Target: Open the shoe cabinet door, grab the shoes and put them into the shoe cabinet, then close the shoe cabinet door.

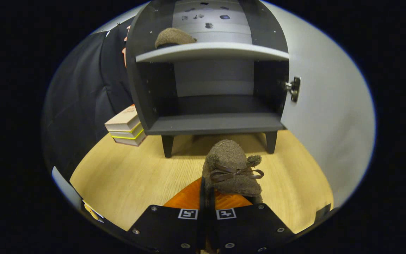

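Observation:
My gripper (205, 185) is shut on the heel rim of a brown fuzzy shoe (232, 165) with a dark bow, whose toe points away from the fingers. The shoe is held over the wooden floor (129, 180), just in front of the dark shoe cabinet (146, 106) and below its bottom shelf (213, 123). The cabinet door (326, 116) is swung wide open to the right, with a metal hinge (294, 88) on its inner face. A second brown shoe (173, 37) lies on the left of the upper shelf (220, 51). The lower compartment holds nothing.
A stack of books (127, 128) lies on the floor against the cabinet's left side. The cabinet stands on short dark legs (167, 145). Black cloth wall (79, 91) runs along the left.

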`<action>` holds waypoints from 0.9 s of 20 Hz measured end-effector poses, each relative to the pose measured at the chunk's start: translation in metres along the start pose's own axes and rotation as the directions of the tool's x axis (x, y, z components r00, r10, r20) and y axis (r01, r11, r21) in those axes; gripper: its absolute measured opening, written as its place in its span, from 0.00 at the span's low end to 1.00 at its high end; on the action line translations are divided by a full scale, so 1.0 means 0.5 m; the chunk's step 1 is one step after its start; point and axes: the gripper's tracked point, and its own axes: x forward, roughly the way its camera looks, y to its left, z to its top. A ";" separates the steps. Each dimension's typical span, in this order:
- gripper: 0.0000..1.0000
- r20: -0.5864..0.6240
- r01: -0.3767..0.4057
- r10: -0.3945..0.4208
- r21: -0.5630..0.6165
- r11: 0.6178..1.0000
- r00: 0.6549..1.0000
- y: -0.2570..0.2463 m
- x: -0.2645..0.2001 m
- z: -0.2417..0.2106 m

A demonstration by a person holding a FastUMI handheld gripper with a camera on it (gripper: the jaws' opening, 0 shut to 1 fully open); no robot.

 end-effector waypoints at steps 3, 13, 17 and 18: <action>0.05 0.063 -0.006 0.007 -0.018 1.000 0.998 0.001 -0.041 0.093; 0.05 0.285 0.061 -0.030 -0.101 0.993 0.958 0.011 -0.117 0.411; 0.05 0.347 0.083 -0.046 -0.092 0.992 0.937 0.017 -0.103 0.499; 0.05 0.347 0.094 -0.053 -0.102 0.990 0.936 0.013 -0.095 0.511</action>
